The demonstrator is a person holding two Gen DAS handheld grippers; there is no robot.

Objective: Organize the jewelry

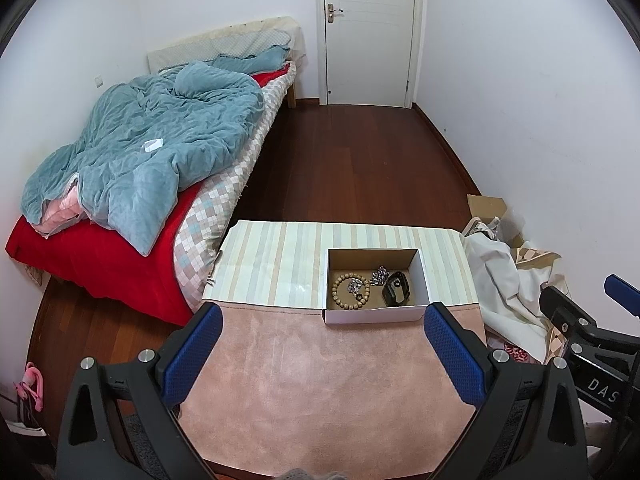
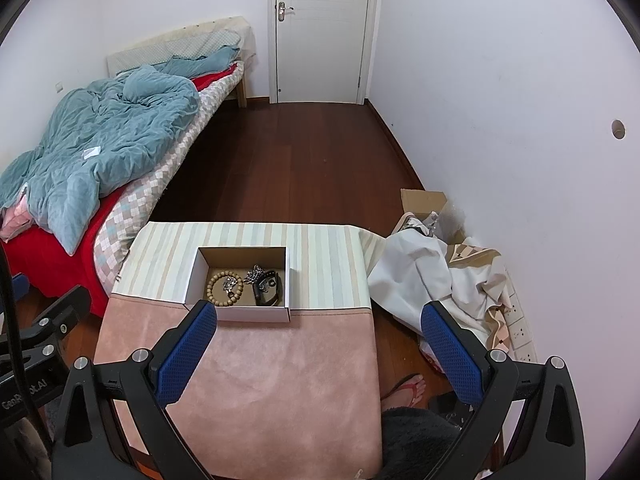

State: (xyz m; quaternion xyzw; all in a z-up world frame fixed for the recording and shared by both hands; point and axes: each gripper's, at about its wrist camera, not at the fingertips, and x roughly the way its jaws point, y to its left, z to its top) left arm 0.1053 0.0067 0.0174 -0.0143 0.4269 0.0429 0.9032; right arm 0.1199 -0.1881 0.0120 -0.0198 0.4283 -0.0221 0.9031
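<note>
Bedroom w/ bed [image 1: 140, 152], wood floor [image 1: 352, 160] — pink-topped table [image 1: 320, 380] bears box [image 1: 374, 314]; both jaws apart.

The silver pieces [image 1: 380, 275] in the box [image 1: 374, 314] are too small to identify.

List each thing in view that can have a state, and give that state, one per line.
Left gripper: open, empty, above the table.
Right gripper: open, empty.
Box: open, no lid, on the table.
Bead bracelet: lying flat in the box, a small metal piece inside its ring.
Black watch: in the box, right side.
Door: shut.
Bed: unmade, blanket crumpled.
</note>
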